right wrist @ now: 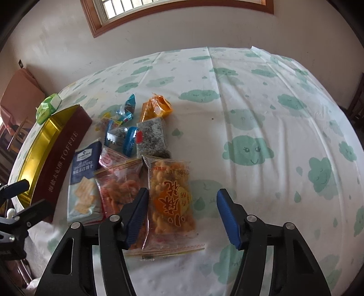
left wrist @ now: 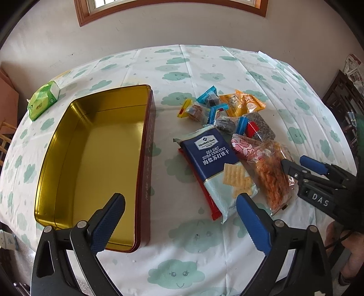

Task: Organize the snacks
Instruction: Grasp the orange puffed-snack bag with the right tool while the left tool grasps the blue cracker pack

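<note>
An open toffee tin (left wrist: 95,159) with a gold inside stands at the left of the table; it also shows in the right wrist view (right wrist: 56,154). Beside it lies a pile of snacks: a blue soda cracker pack (left wrist: 218,168) (right wrist: 84,179), a clear bag of orange fried snacks (right wrist: 170,195) (left wrist: 270,175), a dark seed bar (left wrist: 259,125), an orange packet (left wrist: 243,102) and small blue-ended candies (left wrist: 225,120). My left gripper (left wrist: 182,223) is open, above the tin's near right corner. My right gripper (right wrist: 182,216) is open over the near end of the fried-snack bag; it also shows in the left wrist view (left wrist: 300,164).
A green tissue pack (left wrist: 43,100) lies at the far left edge of the table. The cloud-print tablecloth (right wrist: 273,113) covers the round table. A wall with a wood-framed window (right wrist: 182,13) stands behind. Dark chairs (left wrist: 345,102) stand at the right.
</note>
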Demonstrator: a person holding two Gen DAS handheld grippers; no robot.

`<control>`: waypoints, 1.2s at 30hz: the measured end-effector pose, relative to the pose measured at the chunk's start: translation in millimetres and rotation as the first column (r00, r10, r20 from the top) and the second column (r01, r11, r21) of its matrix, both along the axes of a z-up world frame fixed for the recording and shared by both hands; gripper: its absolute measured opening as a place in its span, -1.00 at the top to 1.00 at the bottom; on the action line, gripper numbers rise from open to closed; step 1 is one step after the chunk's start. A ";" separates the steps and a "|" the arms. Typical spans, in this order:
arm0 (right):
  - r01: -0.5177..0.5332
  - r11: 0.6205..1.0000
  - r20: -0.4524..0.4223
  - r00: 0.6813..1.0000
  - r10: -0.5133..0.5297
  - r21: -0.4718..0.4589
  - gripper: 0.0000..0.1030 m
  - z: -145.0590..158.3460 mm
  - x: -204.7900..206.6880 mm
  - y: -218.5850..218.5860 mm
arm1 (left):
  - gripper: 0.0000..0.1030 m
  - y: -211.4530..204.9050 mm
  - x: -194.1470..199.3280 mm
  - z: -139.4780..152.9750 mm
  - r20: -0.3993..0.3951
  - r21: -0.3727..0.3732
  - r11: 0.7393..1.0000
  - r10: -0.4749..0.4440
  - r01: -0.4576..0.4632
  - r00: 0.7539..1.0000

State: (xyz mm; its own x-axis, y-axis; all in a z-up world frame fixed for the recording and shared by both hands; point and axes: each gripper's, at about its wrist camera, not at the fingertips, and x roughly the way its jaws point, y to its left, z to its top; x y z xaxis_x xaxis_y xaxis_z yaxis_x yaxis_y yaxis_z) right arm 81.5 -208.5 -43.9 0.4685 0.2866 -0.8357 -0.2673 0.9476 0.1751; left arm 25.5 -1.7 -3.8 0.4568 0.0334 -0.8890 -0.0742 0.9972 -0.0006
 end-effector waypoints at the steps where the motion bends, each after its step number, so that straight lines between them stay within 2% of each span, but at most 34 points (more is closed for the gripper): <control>1: -0.002 1.000 -0.003 1.000 0.002 -0.003 -0.17 -1.6 1.0 0.8 | -0.85 -0.9 1.5 0.0 -0.003 -0.002 1.000 -0.002 0.002 1.000; 4: -0.018 1.000 -0.008 1.000 0.018 -0.021 -0.07 -8.2 3.9 3.5 | -0.82 -2.7 7.1 0.8 -0.018 -0.015 1.000 -0.005 0.004 1.000; 9: -0.050 0.997 0.025 0.998 0.052 -0.060 0.26 -8.7 4.4 9.2 | -0.77 -8.3 17.7 4.6 -0.035 -0.029 1.000 -0.010 0.009 0.999; 12: -0.056 0.997 0.030 0.998 0.058 -0.056 0.27 -8.5 4.4 8.1 | -0.70 -11.8 24.6 5.0 -0.055 -0.053 0.999 -0.017 0.014 0.998; 20: 0.012 0.999 0.030 0.999 -0.011 -0.029 0.27 -9.0 5.8 -14.9 | -0.54 -16.8 43.7 2.6 -0.112 -0.126 0.992 -0.006 -0.009 0.994; 24: 0.018 1.000 0.030 0.999 -0.017 -0.024 0.27 -9.2 3.9 -21.4 | -0.48 -19.5 57.6 -4.1 -0.158 -0.106 0.993 0.026 -0.044 0.987; 29: 0.023 1.000 0.028 0.999 -0.023 -0.003 0.27 -9.7 2.3 -27.8 | -0.37 -18.2 73.5 -21.1 -0.234 -0.118 0.988 0.066 -0.096 0.970; 36: 0.025 1.000 0.031 0.999 -0.025 0.007 0.27 -9.7 2.1 -28.3 | -0.37 -24.2 86.2 -31.7 -0.253 -0.091 0.989 0.088 -0.115 0.963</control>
State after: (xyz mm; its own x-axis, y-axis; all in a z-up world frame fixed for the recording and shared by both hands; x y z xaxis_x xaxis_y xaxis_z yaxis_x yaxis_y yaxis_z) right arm 83.6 -236.8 -53.6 0.5013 0.2801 -0.8187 -0.2491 0.9528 0.1734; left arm 111.8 -25.9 -35.4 0.2207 -0.0303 -0.9749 -0.1861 0.9799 -0.0726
